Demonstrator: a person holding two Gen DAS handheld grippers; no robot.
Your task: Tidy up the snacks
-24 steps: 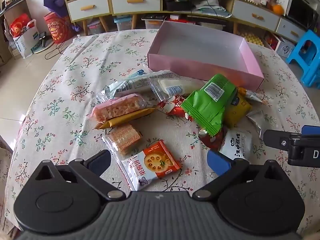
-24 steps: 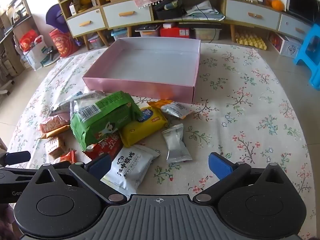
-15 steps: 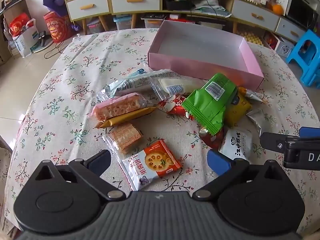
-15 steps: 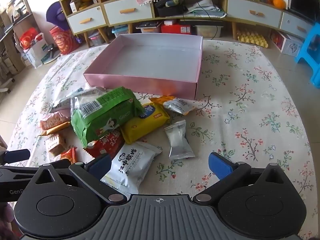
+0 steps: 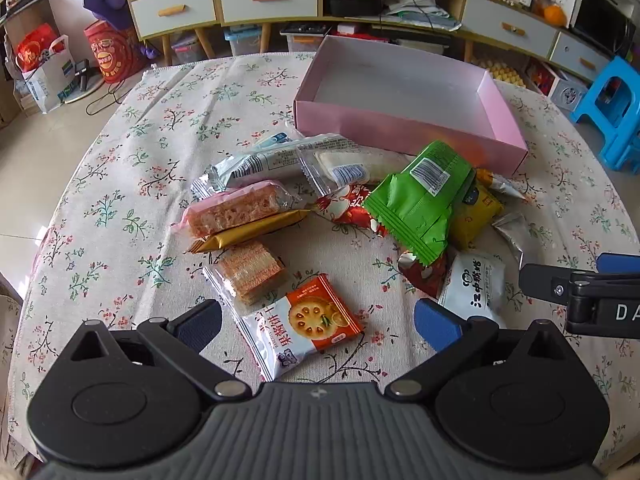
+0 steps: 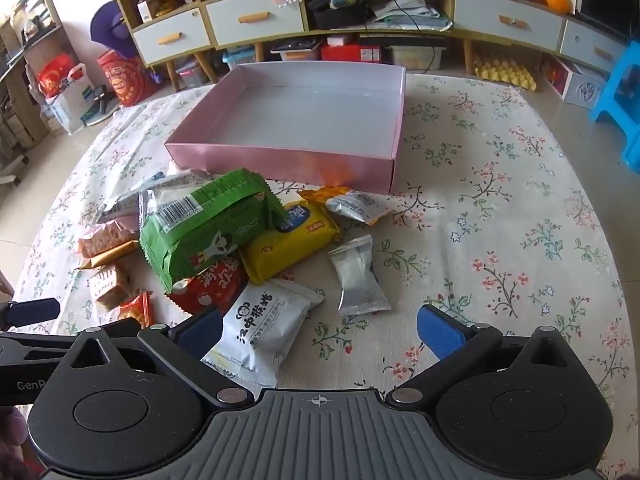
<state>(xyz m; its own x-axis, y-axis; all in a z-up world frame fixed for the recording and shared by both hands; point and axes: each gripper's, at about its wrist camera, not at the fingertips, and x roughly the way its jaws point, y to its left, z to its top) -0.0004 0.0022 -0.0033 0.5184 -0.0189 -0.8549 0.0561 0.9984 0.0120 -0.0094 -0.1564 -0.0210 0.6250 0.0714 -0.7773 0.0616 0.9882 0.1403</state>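
Several snack packets lie in a heap on the flowered tablecloth point(image 5: 120, 184) in front of an empty pink box point(image 5: 400, 128) point(image 6: 288, 160). My left gripper point(image 5: 316, 320) hangs open above an orange-and-white biscuit packet point(image 5: 304, 322), with a clear-wrapped wafer point(image 5: 250, 270) just beyond. My right gripper point(image 6: 318, 326) is open too, over a white packet with black print point(image 6: 260, 332) point(image 5: 476, 284); a silver sachet point(image 6: 358, 276) lies just ahead. A green bag point(image 6: 208, 224) point(image 5: 420, 196) rests on a yellow packet point(image 6: 292, 240) and a red one point(image 6: 212, 284). Nothing is held.
Behind the table stands a long low cabinet point(image 6: 360, 20) with drawers and clutter underneath. A blue stool point(image 5: 616, 108) sits at the right, red bags point(image 5: 108, 56) on the floor at the left. The tablecloth to the right of the heap point(image 6: 500, 240) carries nothing.
Both grippers have dropped slightly closer to the packets; the heap looks a little nearer in each view. Jaws stay wide and no packet has moved.
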